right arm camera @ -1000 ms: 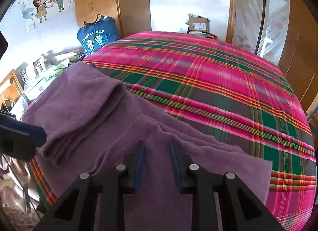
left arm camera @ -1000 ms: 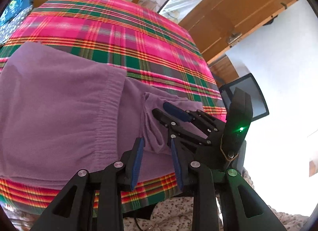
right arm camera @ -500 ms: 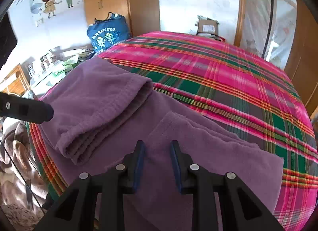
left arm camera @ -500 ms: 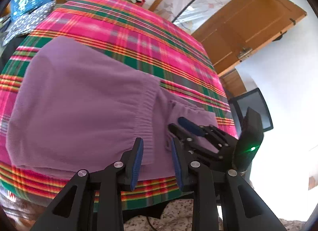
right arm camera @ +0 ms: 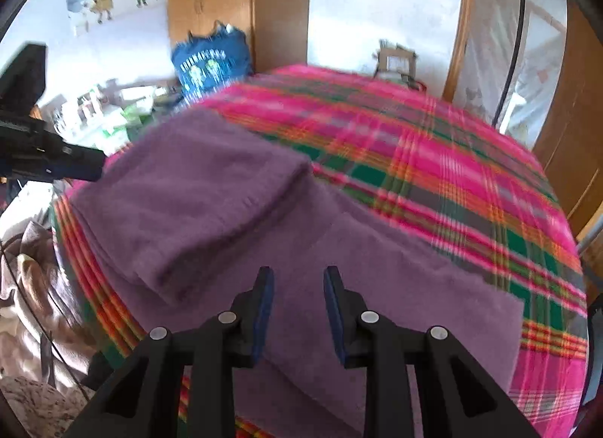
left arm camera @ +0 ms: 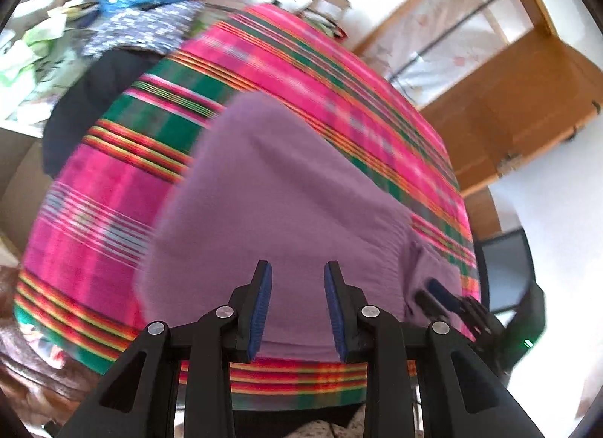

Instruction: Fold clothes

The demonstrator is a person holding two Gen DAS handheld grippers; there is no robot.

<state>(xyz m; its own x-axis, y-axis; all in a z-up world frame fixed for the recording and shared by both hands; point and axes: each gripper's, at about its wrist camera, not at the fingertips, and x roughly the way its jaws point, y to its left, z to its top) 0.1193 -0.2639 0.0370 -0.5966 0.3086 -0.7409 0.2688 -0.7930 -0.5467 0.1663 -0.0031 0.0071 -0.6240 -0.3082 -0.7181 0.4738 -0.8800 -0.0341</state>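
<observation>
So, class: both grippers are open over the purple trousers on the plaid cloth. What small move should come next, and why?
Probably lower the right gripper and pinch the flat flap of the purple trousers beneath it. One side is already folded over, this part still lies flat, and both grippers, including the left gripper, are open and hold nothing.

Motion blur smears the plaid bedcover (left arm camera: 113, 204) ahead and left of the left gripper (left arm camera: 297, 306), and the lettering on the blue bag (right arm camera: 211, 65) is unreadable. The purple garment (right arm camera: 196, 189) hides the bedcover beneath it. The right gripper (right arm camera: 297, 310) has its handles cut off by the lower edge.
</observation>
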